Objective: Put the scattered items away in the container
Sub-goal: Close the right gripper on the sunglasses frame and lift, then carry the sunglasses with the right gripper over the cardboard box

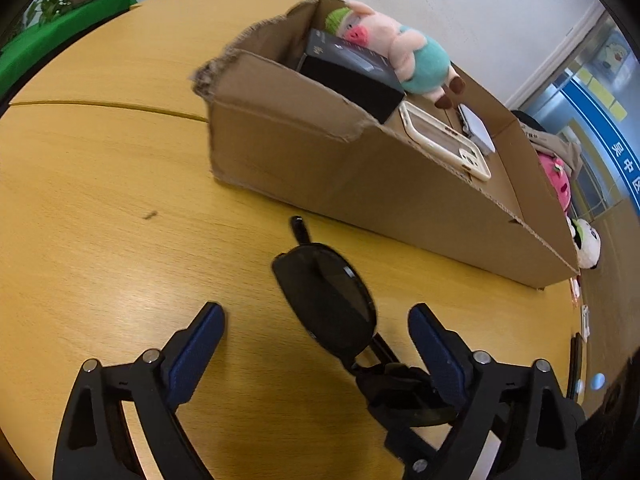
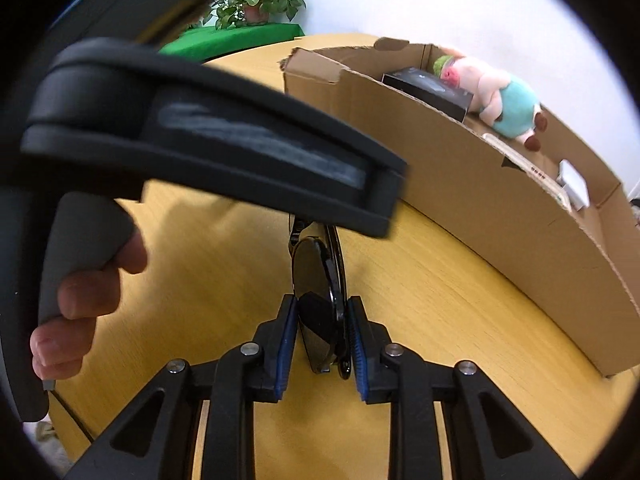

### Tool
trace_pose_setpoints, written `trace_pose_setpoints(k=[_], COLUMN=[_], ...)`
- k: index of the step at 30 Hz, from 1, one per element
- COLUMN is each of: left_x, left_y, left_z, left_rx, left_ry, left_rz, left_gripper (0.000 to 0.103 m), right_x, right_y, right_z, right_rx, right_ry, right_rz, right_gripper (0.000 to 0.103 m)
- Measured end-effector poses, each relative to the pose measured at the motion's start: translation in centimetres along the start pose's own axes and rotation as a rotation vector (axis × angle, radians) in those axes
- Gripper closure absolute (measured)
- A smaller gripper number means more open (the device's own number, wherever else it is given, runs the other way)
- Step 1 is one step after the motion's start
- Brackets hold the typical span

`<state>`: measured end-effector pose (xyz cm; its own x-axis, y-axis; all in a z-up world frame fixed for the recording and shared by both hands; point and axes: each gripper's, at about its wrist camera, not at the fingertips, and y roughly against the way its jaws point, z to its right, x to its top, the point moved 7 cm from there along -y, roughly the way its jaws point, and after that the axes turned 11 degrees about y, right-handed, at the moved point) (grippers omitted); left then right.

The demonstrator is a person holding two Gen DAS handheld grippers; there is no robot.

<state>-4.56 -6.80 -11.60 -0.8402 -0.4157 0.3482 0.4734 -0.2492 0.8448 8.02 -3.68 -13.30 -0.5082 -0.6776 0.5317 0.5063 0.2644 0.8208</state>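
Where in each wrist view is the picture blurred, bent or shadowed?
Left wrist view: the table seam curves from fisheye distortion, the cardboard box corner is smeared, a soft shadow lies under the sunglasses. Right wrist view: the left gripper looms close and blurred; dark vignette rings the frame.

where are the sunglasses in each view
Left wrist view: sunglasses lie low and centre on the table, between the wide-open left jaws, the right gripper holding their near end.
Right wrist view: sunglasses low and centre, edge-on, clamped in the right jaws.
Shared landmark: cardboard box beyond them.
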Motion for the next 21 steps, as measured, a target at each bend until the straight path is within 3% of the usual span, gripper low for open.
trace_pose_setpoints(k=[2, 4, 6, 14, 21], left_x=[0.1, 0.0, -0.1, -0.1, 1.2], left_y=[-0.1, -0.3, -0.4, 0.7, 3.9], left_z=[0.3, 0.6, 0.9, 2.9, 7.0], left_rx=[0.021, 0.022, 0.036, 0.03, 0.021], left_ry=[-0.017, -0.023, -0.029, -0.065, -0.152], left_rz=[0.004, -0.004, -0.01, 0.005, 0.062], left_gripper=[0.025, 0.049, 0.061, 0.066, 0.067], right_x=[0.0, 0.0, 0.0, 0.1, 1.2], right_y=[0.2, 0.3, 0.7, 2.3, 5.3], right_z=[-0.5, -0.9, -1.3, -0.4, 2.3], right_rx=[-0.034, -0.059, -0.083, -0.116, -0.156], right_ry=[0.031, 0.056, 0.074, 0.063, -0.001], right_rz=[0.0, 0.002, 0.006, 0.037, 0.1], right_gripper=[0.08, 0.08, 0.081, 0.082, 0.082])
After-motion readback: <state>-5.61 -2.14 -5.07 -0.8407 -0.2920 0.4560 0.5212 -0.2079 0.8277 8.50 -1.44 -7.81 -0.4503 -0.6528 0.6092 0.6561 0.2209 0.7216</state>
